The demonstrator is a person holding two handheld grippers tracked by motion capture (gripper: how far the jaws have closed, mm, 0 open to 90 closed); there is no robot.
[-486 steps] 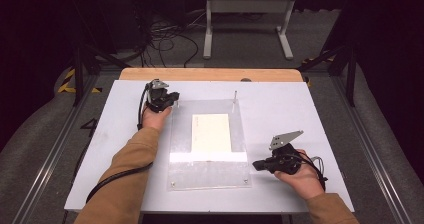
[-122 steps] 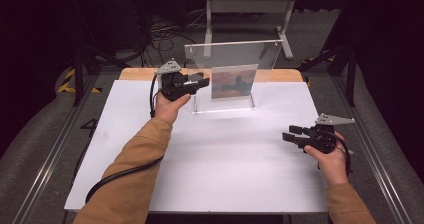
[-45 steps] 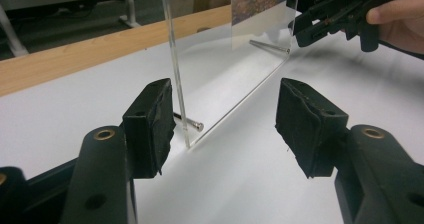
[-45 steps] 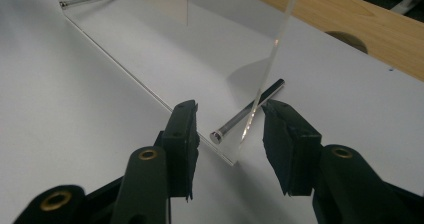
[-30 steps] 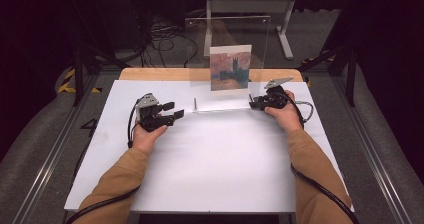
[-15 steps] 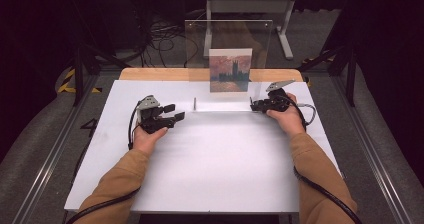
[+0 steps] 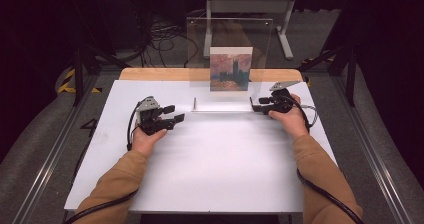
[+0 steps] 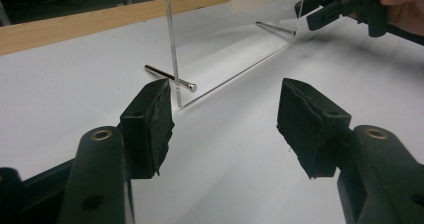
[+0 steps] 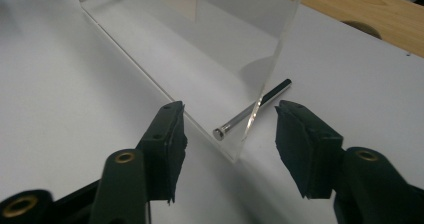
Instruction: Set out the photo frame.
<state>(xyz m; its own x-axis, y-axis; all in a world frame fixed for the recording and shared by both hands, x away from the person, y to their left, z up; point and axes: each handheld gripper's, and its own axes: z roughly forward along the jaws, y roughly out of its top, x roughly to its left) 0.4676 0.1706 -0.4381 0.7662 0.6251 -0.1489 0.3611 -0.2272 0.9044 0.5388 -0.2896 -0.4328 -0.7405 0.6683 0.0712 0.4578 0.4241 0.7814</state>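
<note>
A clear acrylic picture frame (image 7: 230, 69) now stands upright at the far middle of the white surface (image 7: 210, 174). The right gripper (image 7: 256, 105) has moved to its right foot, jaws spread; the left gripper (image 7: 172, 115) waits open nearby, so standing looks finished.

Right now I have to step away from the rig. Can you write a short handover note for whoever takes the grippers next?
Left gripper: open, holding nothing, on the white table short of the frame's left corner.
Right gripper: open, jaws either side of the frame's right lower corner, by the metal pin, not clamped.
Acrylic photo frame: standing upright at the far edge of the table, picture facing the person, propped on its pins.
Done: frame stands on its own.
Left: probably only backing both grippers away without nudging it; check it stays steady.
</note>
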